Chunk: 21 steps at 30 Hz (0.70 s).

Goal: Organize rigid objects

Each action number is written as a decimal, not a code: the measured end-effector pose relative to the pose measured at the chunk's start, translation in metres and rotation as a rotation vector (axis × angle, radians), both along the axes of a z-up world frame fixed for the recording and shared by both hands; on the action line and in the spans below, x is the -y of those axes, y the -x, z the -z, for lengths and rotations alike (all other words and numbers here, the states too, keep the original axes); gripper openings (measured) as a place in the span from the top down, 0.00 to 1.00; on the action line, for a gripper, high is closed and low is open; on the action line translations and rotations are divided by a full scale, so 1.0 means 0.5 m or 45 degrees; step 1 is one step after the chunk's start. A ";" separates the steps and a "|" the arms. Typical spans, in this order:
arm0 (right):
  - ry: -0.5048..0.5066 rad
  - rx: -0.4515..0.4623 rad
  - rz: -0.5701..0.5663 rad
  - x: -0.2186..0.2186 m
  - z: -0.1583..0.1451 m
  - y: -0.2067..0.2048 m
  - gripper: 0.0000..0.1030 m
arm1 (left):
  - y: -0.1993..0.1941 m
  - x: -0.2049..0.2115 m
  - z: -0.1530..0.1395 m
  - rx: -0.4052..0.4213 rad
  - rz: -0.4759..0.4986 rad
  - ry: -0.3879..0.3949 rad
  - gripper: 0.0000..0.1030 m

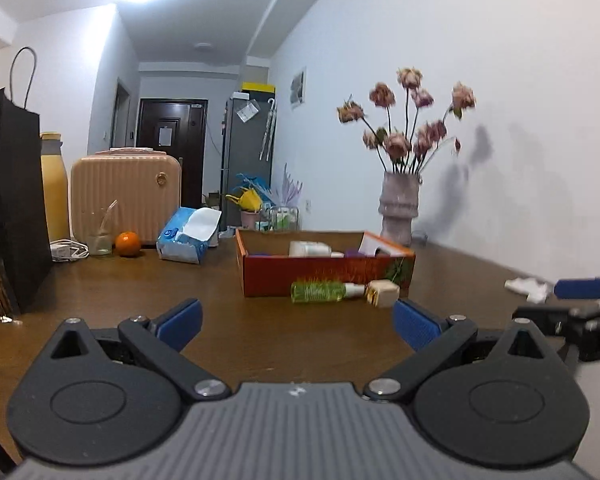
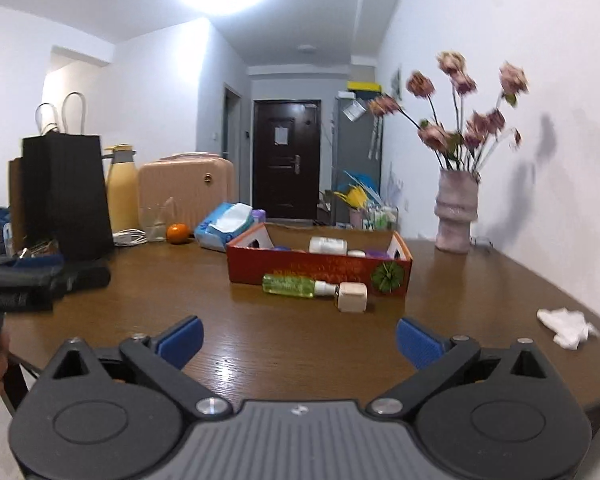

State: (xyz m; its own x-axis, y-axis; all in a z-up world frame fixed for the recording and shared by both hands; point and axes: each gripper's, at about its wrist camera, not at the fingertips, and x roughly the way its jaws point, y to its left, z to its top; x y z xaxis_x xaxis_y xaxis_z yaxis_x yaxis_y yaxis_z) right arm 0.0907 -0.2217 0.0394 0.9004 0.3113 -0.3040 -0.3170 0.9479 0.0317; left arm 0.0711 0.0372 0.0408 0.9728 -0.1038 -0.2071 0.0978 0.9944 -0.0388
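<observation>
A red cardboard box (image 1: 324,276) (image 2: 300,270) stands mid-table and holds a white bottle (image 1: 310,248) (image 2: 327,245) and small purple items. In front of it lie a green spray bottle (image 1: 320,292) (image 2: 290,285) on its side and a small beige cube-shaped bottle (image 1: 383,293) (image 2: 352,297). My left gripper (image 1: 298,326) is open and empty, a short way in front of these. My right gripper (image 2: 298,340) is open and empty, also short of them. The right gripper shows at the right edge of the left wrist view (image 1: 580,300).
A brown wooden table (image 1: 220,320) (image 2: 260,340). At the back left are a black paper bag (image 2: 66,196), a yellow flask (image 2: 121,192), a pink case (image 2: 186,192), an orange (image 2: 178,233) and a tissue pack (image 2: 224,226). A vase of flowers (image 2: 456,212) stands by the wall. A crumpled tissue (image 2: 566,326) lies right.
</observation>
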 end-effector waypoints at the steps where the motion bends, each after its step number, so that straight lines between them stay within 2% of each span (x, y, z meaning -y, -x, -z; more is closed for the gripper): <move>1: -0.018 -0.010 -0.003 0.004 0.006 -0.005 0.00 | -0.005 0.000 0.004 -0.004 -0.004 0.001 0.00; 4: -0.030 -0.041 0.021 0.008 0.030 -0.035 0.00 | -0.038 0.000 0.022 -0.083 0.005 0.066 0.00; 8: -0.010 -0.123 0.051 0.008 0.062 -0.093 0.02 | -0.080 0.004 0.061 -0.202 -0.016 0.099 0.00; 15: -0.043 -0.200 0.065 0.009 0.088 -0.176 0.04 | -0.142 0.005 0.086 -0.310 -0.008 0.029 0.00; 21: -0.038 -0.174 0.081 0.016 0.072 -0.260 0.07 | -0.245 0.006 0.067 -0.349 0.021 -0.037 0.00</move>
State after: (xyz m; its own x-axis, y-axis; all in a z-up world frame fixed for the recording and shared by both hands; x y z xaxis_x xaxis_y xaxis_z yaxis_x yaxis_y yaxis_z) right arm 0.2207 -0.2297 0.0036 0.8695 0.2659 -0.4162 -0.2473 0.9638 0.0991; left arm 0.1934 0.0342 0.0073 0.8784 -0.1096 -0.4652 0.1042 0.9938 -0.0375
